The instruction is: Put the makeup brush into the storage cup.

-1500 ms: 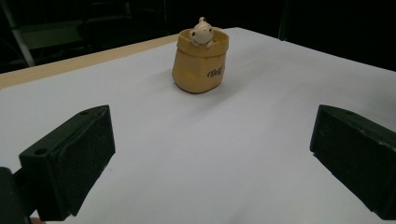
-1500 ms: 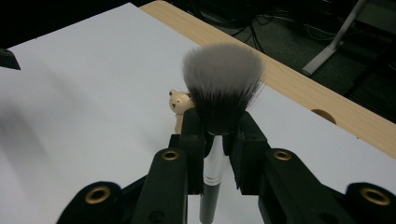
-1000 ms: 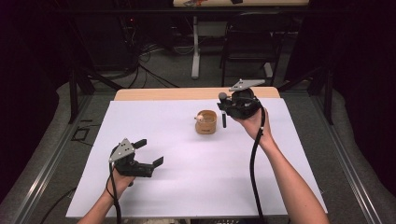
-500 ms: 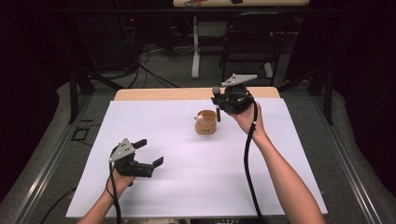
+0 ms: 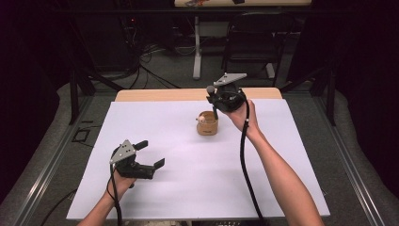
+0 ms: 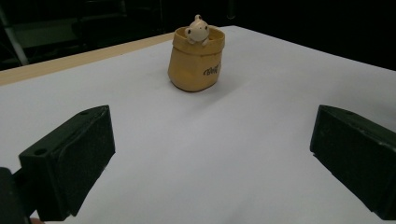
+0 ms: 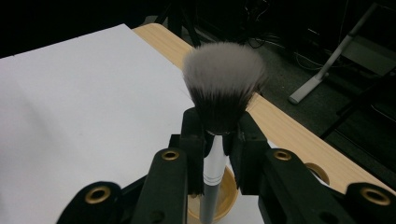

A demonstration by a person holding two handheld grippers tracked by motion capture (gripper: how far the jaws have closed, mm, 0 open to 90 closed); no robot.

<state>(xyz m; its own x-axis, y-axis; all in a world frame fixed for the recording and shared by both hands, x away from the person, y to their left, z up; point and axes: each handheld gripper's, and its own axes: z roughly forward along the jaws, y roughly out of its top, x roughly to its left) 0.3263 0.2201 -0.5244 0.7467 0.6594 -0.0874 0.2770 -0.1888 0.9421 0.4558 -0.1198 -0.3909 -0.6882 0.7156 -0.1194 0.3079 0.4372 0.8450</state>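
makeup brush (image 7: 219, 100) sits clamped upright in your right claw (image 7: 215, 140), jaws closed on the ferrule just below the grey-tipped bristles, the silver handle pointing down toward the tan cup (image 5: 207, 123). you hold that claw (image 5: 219, 96) above the cup's far right edge, near the back of the white tabletop (image 5: 188, 188). the cup, with a small cream figurine (image 6: 196, 31) peeking over its rim, stands upright on the tabletop. your left claw (image 5: 149, 154) rests low at the near left, well apart from the cup (image 6: 195, 63), jaws spread wide and holding nothing.
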